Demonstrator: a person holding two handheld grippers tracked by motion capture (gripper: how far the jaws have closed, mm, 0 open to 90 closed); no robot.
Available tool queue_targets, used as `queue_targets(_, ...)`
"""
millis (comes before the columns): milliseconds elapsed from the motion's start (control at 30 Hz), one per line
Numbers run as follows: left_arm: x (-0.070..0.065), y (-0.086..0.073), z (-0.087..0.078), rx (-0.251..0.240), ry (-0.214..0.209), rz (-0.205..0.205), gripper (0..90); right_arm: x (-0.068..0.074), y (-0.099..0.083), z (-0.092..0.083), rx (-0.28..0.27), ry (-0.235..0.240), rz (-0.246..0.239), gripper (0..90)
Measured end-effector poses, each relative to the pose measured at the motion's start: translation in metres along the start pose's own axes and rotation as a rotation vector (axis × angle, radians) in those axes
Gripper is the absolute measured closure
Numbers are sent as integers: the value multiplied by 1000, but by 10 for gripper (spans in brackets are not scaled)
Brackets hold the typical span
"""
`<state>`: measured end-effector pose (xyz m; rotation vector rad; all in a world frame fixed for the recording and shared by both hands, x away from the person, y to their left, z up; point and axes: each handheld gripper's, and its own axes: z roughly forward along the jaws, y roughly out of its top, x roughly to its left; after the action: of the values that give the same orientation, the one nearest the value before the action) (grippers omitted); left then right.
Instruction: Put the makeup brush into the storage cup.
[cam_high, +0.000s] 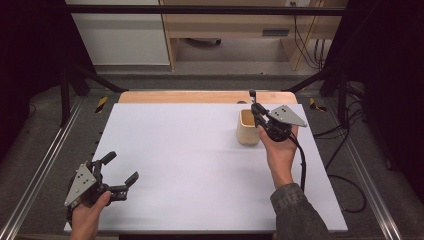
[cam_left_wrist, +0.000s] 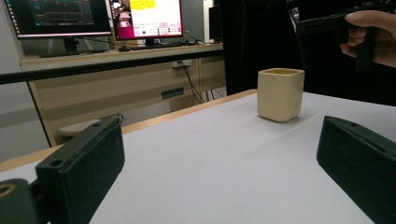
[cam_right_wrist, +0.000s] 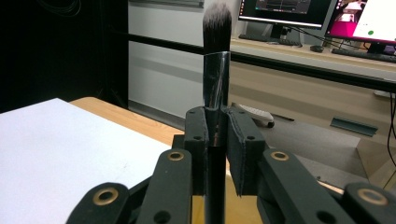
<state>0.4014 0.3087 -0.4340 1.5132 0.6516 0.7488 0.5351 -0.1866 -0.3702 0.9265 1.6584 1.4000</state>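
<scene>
Brush (cam_right_wrist: 217, 56): black handle, glossy black collar, dark bristles paling at the tip; stands upright, bristles up, clamped between the jaws of the right gripper (cam_right_wrist: 217, 140), which close tight on its handle. In the high view the right gripper (cam_high: 255, 111) is held above the far right part of the table, just beside and over a cup (cam_high: 248, 127), the brush (cam_high: 252, 95) rising from it. Cup (cam_left_wrist: 279, 94): cream, squarish with rounded corners, upright on the white table (cam_high: 200, 160), open end up. Left gripper (cam_high: 120, 170): at the near left corner, well apart from the cup, jaws spread wide with nothing between them. Beyond the table: a wooden desk (cam_left_wrist: 116, 65) with two lit monitors (cam_left_wrist: 144, 18); their on-screen writing is too small to read. No brands or labels are legible.
</scene>
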Motion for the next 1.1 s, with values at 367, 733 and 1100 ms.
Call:
queue_targets(367,1,-1,4,6,-2,2,5,0,-5,6,-1,5,3,793)
queue_targets(733,1,-2,7,4,-1,-4,4,-6,-7,9,-20,-5,26,793)
queue_targets(1100,1,-3,8,6,-2,-5,4,-13,-6,12,-25,-15,37,793)
